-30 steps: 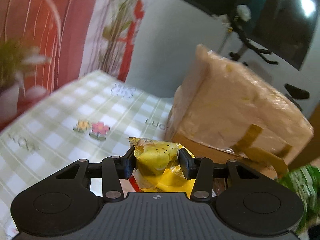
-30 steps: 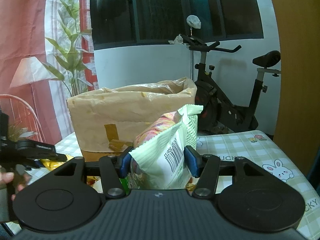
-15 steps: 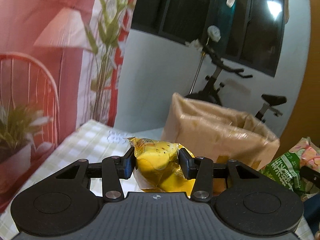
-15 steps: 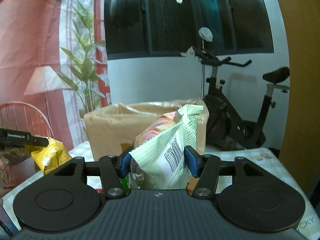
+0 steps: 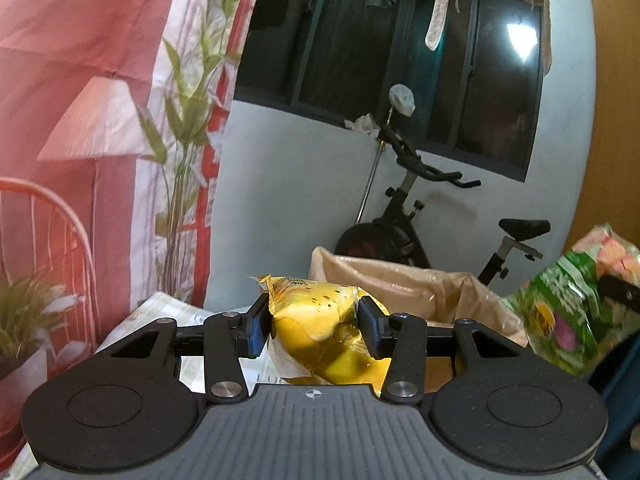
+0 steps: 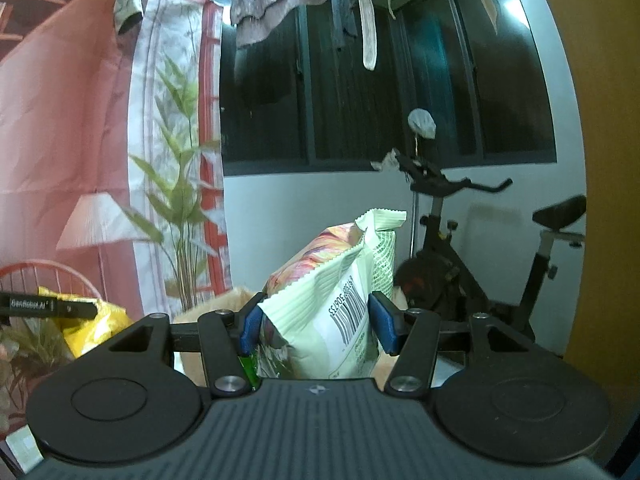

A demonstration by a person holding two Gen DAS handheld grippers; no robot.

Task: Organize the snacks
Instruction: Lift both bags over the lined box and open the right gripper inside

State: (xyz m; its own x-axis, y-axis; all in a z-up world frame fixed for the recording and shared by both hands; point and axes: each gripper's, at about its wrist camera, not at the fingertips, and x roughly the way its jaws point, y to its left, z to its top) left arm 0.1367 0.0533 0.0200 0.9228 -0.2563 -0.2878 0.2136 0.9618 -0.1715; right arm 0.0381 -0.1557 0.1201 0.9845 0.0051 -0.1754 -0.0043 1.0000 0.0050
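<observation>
My left gripper is shut on a yellow snack bag and holds it high, in front of the open top of a brown cardboard box. My right gripper is shut on a pale green snack bag with a barcode, also held high above the box rim. The green bag also shows at the right edge of the left wrist view. The yellow bag and left gripper show at the left of the right wrist view.
An exercise bike stands behind the box against a grey wall. A printed curtain hangs on the left. A potted plant stands at the far left. The checked tablecloth shows below the left gripper.
Both grippers have risen with their bags. The box has dropped lower in both views, and the table has mostly left sight.
</observation>
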